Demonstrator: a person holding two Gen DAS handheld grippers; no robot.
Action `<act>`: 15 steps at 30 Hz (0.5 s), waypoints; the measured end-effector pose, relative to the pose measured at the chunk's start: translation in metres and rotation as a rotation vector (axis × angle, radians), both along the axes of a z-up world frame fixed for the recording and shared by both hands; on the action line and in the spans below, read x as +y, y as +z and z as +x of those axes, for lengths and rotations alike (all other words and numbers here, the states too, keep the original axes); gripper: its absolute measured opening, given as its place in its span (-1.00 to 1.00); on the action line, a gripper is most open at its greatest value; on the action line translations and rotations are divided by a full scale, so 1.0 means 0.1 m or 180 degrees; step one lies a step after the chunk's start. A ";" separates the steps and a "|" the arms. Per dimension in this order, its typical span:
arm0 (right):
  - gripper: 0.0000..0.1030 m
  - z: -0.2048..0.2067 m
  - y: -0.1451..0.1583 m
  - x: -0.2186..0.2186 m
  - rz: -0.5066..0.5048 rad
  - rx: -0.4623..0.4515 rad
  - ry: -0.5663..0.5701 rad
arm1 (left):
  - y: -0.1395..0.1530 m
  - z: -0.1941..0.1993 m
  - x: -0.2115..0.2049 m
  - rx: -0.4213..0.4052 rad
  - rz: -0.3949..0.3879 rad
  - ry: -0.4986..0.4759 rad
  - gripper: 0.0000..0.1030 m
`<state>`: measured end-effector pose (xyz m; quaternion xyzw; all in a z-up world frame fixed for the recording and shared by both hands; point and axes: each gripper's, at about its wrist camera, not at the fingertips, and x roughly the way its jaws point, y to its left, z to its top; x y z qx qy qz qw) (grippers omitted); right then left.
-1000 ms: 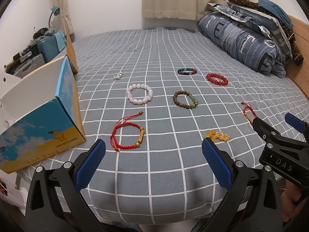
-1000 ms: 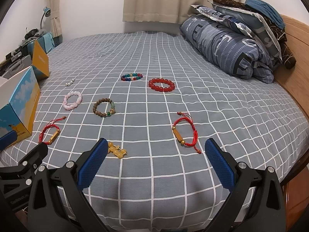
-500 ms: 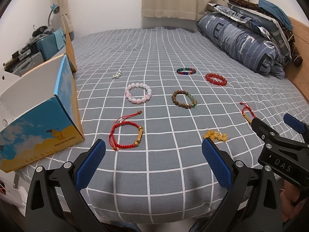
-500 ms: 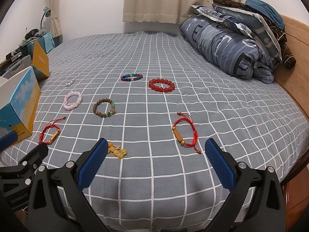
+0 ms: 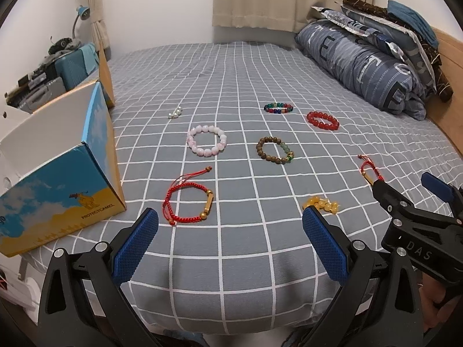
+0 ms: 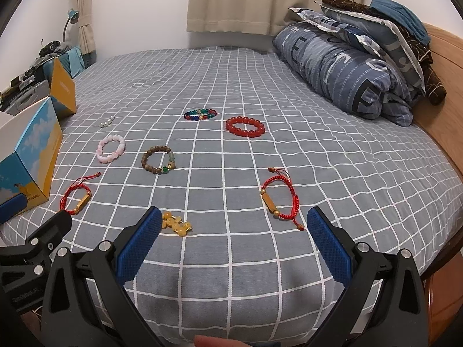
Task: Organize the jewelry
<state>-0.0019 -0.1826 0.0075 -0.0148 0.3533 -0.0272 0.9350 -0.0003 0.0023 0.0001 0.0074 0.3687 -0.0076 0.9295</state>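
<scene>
Both claws hover low over the near edge of the bed (image 5: 231, 274), side by side and aimed across it, which reads as a ready stance with nothing picked yet. The left claw (image 5: 230, 248) has its blue pads wide apart and empty; the right claw (image 6: 231, 245) is likewise spread and holds nothing. Nearest the pads lies a small cluster of amber beads (image 6: 176, 225), just beyond the right claw's left finger, and a red cord bracelet with a gold tube (image 5: 189, 204) sits just ahead of the left claw, so each tool has a piece within easy reach. A second red cord bracelet (image 6: 279, 199) lies toward the right side. The open cardboard box (image 5: 62, 179) stands at the left edge of the bed, touching the sheet, likely the place the pieces are meant to go. Further out, set apart from one another so each can be pinched alone, lie a pink bead bracelet (image 5: 207, 140) and a brown wooden bead bracelet (image 5: 275, 150), then a red bead bracelet (image 5: 322, 120), a multicoloured bead bracelet (image 5: 278, 107) and a few small pearl beads (image 5: 175, 112). Folded bedding (image 5: 364, 66) is piled at the far right, clear of the work.
</scene>
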 end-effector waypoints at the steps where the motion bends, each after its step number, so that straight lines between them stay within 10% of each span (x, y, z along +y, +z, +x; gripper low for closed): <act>1: 0.87 0.00 0.00 0.00 -0.0003 -0.0004 -0.0007 | 0.00 0.00 0.00 -0.0001 -0.0005 -0.0002 0.89; 15: 0.87 -0.01 0.01 0.00 -0.0003 -0.0033 -0.0004 | 0.01 0.00 -0.02 0.0002 0.0004 -0.0010 0.89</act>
